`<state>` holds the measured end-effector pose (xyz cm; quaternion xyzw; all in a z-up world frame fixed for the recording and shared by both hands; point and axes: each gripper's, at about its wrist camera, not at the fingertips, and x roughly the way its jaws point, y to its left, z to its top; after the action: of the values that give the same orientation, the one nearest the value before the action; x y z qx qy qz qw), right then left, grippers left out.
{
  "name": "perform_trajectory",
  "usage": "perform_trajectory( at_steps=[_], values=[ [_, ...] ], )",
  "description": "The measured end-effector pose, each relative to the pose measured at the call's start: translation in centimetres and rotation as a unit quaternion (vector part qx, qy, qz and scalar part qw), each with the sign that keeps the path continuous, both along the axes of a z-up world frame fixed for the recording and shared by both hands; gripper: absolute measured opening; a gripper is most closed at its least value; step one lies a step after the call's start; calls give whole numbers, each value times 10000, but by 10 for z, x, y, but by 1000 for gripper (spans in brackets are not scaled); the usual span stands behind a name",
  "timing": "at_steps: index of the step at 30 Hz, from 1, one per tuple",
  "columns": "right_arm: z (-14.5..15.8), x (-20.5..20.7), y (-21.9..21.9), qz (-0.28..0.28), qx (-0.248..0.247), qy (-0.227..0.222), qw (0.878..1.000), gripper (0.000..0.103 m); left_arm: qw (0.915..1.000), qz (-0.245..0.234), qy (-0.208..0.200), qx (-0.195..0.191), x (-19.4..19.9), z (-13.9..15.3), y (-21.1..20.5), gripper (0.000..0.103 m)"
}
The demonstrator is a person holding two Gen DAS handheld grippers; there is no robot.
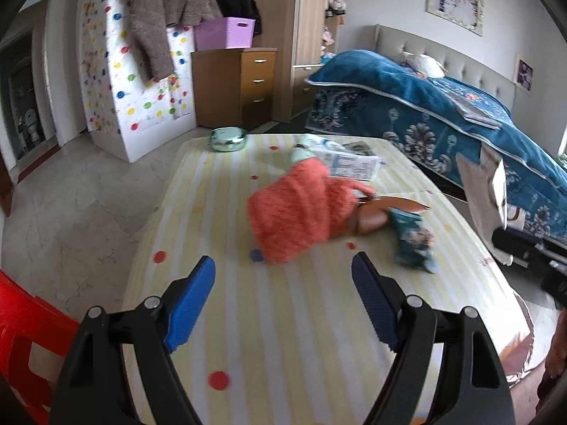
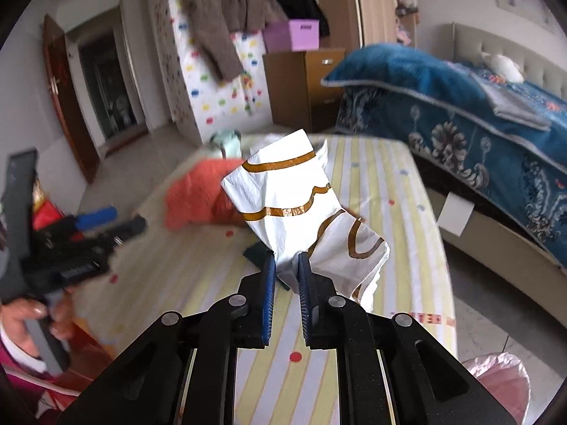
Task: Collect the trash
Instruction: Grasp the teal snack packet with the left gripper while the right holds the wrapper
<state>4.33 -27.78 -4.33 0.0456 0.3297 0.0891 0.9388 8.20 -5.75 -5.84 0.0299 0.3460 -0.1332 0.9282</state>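
White wrapper [image 2: 301, 205] is pinched in the right gripper [image 2: 286, 265]; left gripper [image 1: 283, 265] is held apart, empty. Grip should be kept firm until over the pink bag [image 2: 503, 382].

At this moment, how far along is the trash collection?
Done: nothing visibly binned. In hand: right gripper pinches the white wrapper, raised off the table. Left: teal packet and papers; left gripper open, empty.

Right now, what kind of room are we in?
Most likely a bedroom in a home: a bed with a blue quilt, a wooden drawer cabinet, and coats hanging by a wardrobe.
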Motion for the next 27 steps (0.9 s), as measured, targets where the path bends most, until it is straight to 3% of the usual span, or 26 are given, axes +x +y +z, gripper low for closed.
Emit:
perform_trajectory(
  at_steps=[9, 15, 17, 24, 27],
  values=[
    [11, -36, -27, -548, 9, -117, 9984, 13, 9981, -583, 193, 77, 1, -14, -68, 93],
    [5, -49, -61, -878, 224, -73, 9959, 13, 9933, -996, 485, 337, 12, -31, -123, 93],
    [2, -50, -71, -952, 308, -65, 9950, 13, 9921, -971, 625, 496, 19, -36, -134, 91],
    [-9, -51, -91, -1030, 523, -32, 9933, 13, 9888, -998, 906, 645, 35, -51, -152, 64],
    [-12, -53, -94, -1036, 568, -25, 9930, 13, 9890, -1012, 762, 764, 31, -51, -155, 53]
  ],
)
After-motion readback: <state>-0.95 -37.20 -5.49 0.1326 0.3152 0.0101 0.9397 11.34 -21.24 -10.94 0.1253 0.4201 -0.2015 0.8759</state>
